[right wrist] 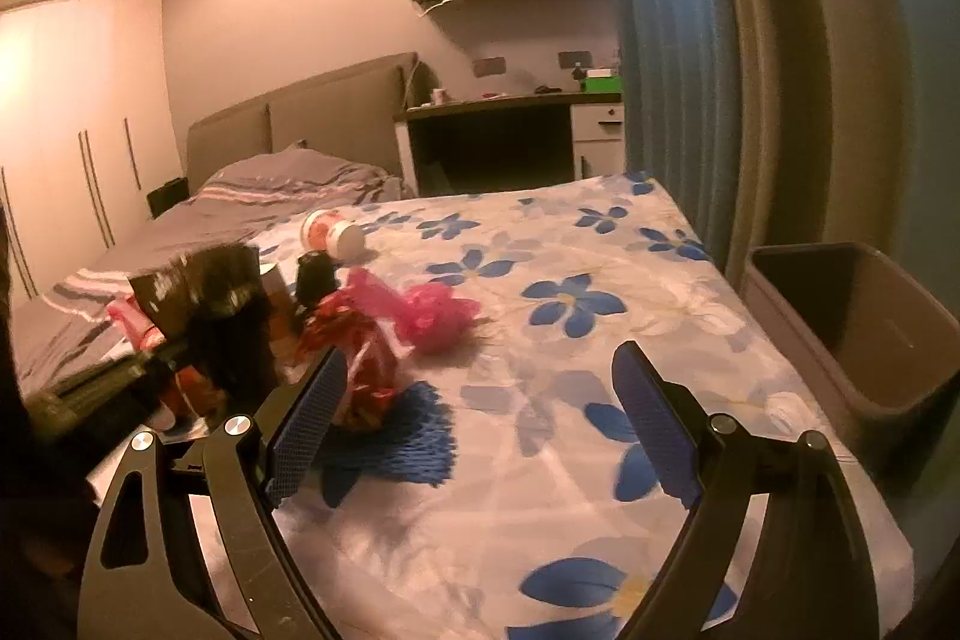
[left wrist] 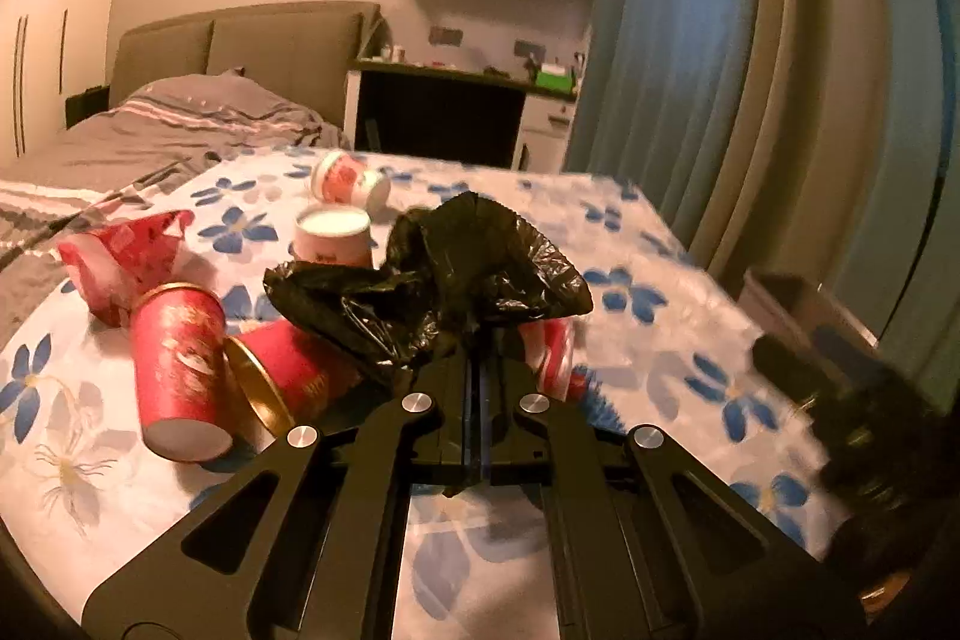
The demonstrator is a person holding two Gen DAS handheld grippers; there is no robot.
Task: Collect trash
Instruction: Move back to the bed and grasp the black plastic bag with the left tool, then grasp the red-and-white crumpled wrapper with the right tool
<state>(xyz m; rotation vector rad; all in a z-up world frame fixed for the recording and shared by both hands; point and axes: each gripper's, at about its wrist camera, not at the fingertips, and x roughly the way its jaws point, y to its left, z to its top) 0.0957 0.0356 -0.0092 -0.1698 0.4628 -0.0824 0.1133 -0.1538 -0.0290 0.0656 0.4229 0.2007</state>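
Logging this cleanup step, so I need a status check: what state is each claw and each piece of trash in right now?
Left claw: shut on the black trash bag.
Black trash bag: crumpled, held above the table.
Right claw: open, holding nothing.
Red cup: upside down.
Gold-rimmed red cup: lying on its side.
White cup: upright.
Far cup: on its side.
Bin: looks empty.

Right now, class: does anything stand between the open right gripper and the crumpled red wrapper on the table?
Nothing visible does. The right gripper is open, and the red wrapper lies just beyond its left finger, on the flowered tablecloth. The pink wrapper lies behind it, not in the path.
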